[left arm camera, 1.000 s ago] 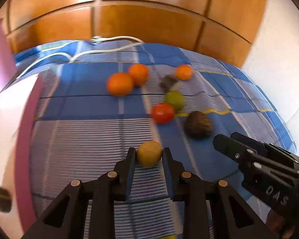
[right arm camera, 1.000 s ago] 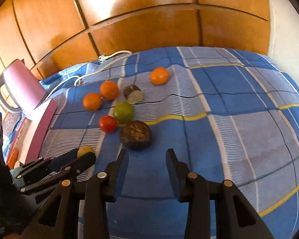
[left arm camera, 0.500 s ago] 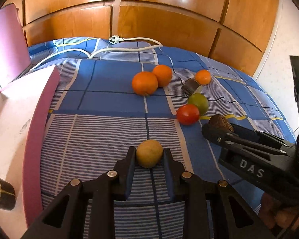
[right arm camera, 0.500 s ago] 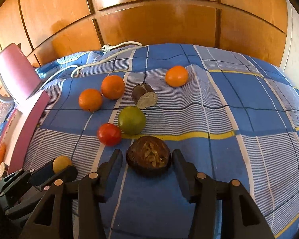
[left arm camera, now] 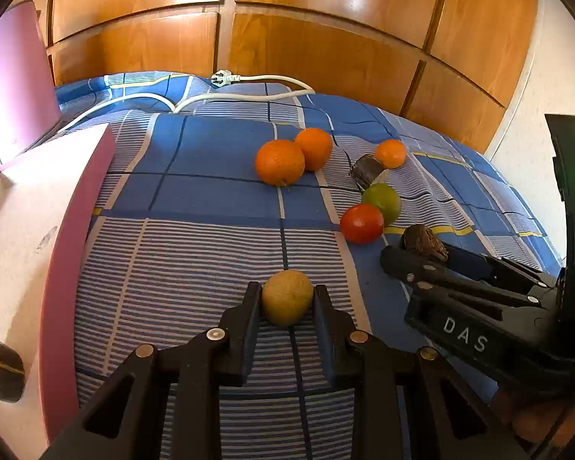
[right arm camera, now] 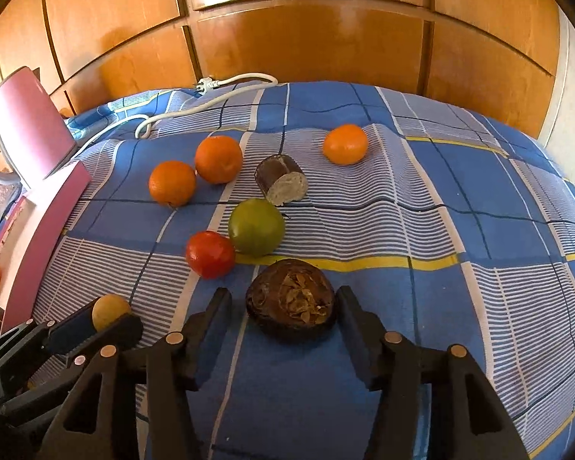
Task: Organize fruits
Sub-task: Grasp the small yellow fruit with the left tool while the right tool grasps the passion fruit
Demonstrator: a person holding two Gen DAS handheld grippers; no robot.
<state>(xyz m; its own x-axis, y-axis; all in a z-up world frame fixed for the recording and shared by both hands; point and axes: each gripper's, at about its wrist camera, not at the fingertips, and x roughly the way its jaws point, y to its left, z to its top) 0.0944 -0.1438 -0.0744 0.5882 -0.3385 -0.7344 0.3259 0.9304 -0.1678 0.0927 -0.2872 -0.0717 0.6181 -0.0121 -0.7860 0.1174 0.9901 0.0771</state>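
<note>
Bare blanket [right arm camera: 460, 306] lies open to the right of the brown half-fruit [right arm camera: 290, 299] and behind the oranges [right arm camera: 195, 170]. Left is walled by the pink box [left arm camera: 63, 253]. Ahead the way is crowded — tomato [right arm camera: 210, 254] and green fruit [right arm camera: 256, 226] touching, a dark stub [right arm camera: 281, 185] just behind. The left gripper [left arm camera: 287, 299] and right gripper [right arm camera: 283, 303] stand near each other — little room between.

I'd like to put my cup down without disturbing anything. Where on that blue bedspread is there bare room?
The widest bare patch is the bedspread to the right of the dark seeded fruit half and below the lone orange. Another lies between the pink box and the two oranges. The middle cluster round the green fruit and tomato is crowded.
</note>
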